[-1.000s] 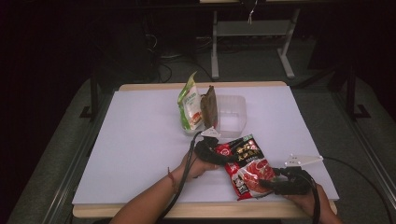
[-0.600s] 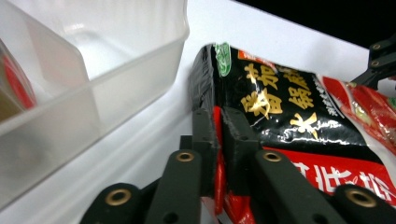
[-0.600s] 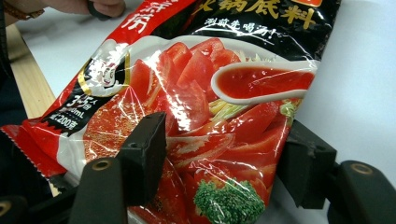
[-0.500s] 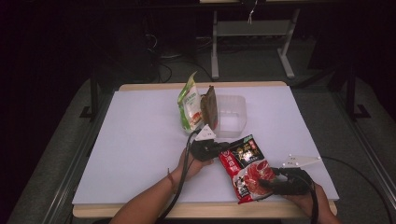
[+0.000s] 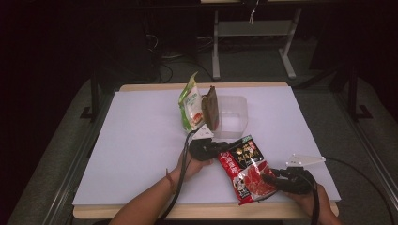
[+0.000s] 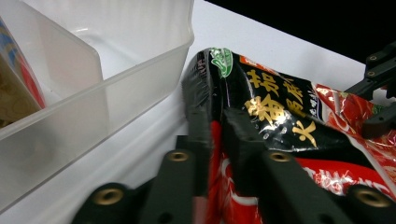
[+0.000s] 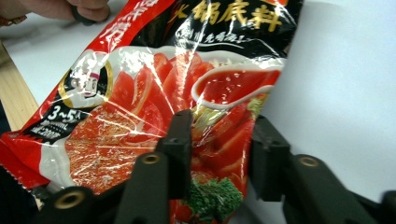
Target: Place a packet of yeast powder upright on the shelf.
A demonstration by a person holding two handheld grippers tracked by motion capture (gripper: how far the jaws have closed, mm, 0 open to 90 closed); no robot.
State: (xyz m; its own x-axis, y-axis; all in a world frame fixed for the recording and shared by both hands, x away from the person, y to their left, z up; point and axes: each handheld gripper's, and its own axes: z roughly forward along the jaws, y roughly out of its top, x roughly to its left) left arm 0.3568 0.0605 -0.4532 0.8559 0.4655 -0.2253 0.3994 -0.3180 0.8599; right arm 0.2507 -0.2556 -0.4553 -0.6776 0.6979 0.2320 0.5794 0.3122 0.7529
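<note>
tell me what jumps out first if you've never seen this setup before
The glossy red and black sauce packet near the front edge of the white table grabs the eye; the left gripper pinches its top edge and the right gripper its lower right side. Behind it stands a clear plastic bin with a green snack bag and a brown packet upright in it.

3 pkts point(image 5: 246, 169), 1 bin point(image 5: 233, 115), 2 tools point(image 5: 220, 149)
</note>
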